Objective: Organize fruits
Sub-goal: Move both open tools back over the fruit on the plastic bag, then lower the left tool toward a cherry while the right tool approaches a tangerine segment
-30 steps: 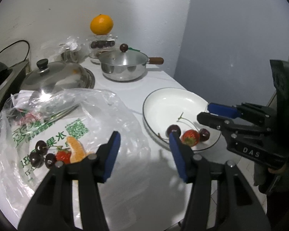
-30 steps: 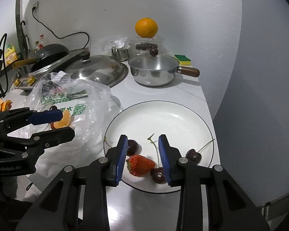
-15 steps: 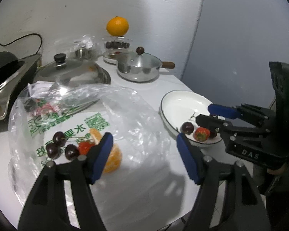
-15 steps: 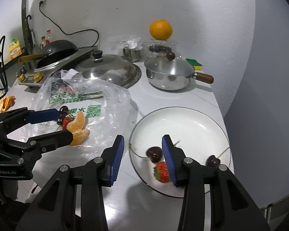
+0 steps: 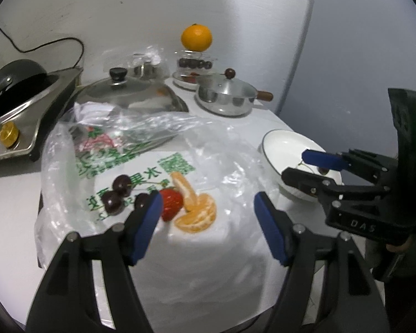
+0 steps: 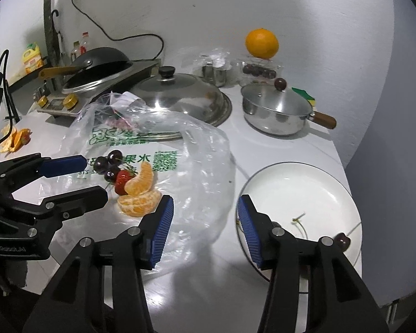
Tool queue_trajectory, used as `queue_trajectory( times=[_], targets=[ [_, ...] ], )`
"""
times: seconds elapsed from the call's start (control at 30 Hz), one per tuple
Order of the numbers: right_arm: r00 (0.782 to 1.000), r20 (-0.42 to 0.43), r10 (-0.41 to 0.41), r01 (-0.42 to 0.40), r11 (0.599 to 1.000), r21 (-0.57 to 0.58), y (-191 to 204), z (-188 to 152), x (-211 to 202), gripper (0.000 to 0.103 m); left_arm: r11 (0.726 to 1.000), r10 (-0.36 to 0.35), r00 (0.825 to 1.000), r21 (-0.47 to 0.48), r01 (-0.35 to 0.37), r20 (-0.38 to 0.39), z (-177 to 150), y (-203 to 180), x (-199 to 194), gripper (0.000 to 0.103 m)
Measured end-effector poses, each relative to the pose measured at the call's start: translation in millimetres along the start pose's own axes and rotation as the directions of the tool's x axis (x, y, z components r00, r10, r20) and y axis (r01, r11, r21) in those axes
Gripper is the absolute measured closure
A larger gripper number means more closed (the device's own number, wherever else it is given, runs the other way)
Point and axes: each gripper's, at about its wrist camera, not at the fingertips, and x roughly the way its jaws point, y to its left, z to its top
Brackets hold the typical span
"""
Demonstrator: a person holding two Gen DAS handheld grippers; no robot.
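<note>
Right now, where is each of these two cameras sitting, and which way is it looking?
Left wrist: rides the left gripper, looking down at fruit on the plastic bag; the right gripper shows at right.
Right wrist: rides the right gripper, between the bag and white plate; the left gripper shows at left.
Both share the orange segments and whole orange.

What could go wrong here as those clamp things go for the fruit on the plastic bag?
The strawberry sits tight against the orange segments and cherries, so the left gripper, jaws open, could squash or drag a neighbour. The loose plastic bag might get pinched too. The plate sits near the counter edge, where a knock could tip it.
</note>
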Motion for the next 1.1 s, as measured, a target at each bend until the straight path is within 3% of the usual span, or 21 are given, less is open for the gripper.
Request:
queue_trajectory(
  times=[1.1],
  targets=[
    [0.990, -0.100, 0.100, -0.103, 0.995, -0.020, 70, 6, 60, 0.052, 0.996, 0.041, 0.999, -0.082, -0.042, -0.017, -20, 74, -3, 0.033]
  ],
)
